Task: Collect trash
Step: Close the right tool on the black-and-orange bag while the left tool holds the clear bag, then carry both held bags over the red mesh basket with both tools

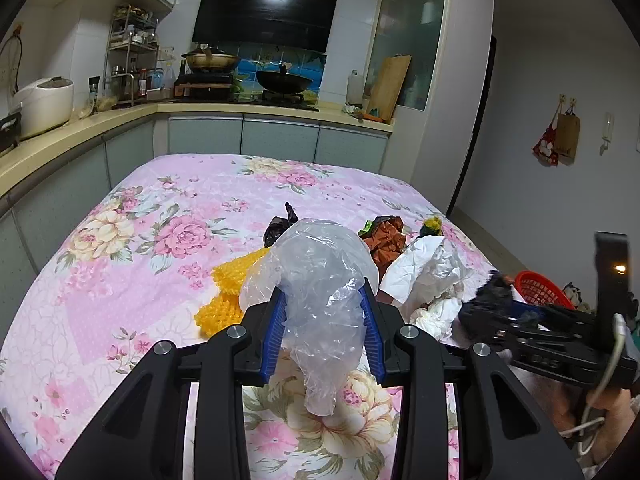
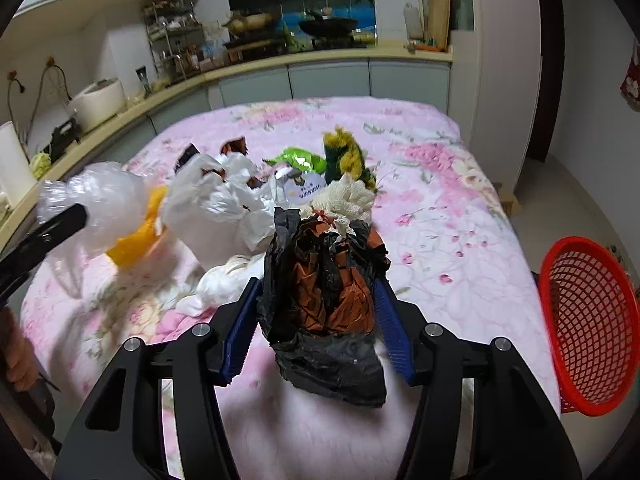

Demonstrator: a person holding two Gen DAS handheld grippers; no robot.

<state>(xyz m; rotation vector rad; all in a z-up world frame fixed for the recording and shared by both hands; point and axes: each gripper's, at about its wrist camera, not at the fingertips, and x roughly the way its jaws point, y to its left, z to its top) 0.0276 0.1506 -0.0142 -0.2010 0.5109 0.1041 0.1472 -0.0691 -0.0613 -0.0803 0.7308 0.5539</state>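
Left gripper (image 1: pixel 324 320) tilts down over the flowered table (image 1: pixel 132 280), blue pads clamped on a clear plastic bag (image 1: pixel 320 280) lifted off the cloth. Right gripper (image 2: pixel 318 320) angles down too, its pads pinching a black-and-brown crumpled wrapper (image 2: pixel 328 304), raised above the cloth. Behind them lies the rest of the trash pile: white paper (image 2: pixel 224 204), a yellow mesh (image 1: pixel 228 296), a green wrapper (image 2: pixel 300 158), a cream rag (image 2: pixel 348 196). The red basket (image 2: pixel 588 320) sits at the table's right edge; its bottom is out of sight, so what it holds can't be told. A hand (image 2: pixel 18 356) shows partly at the left edge.
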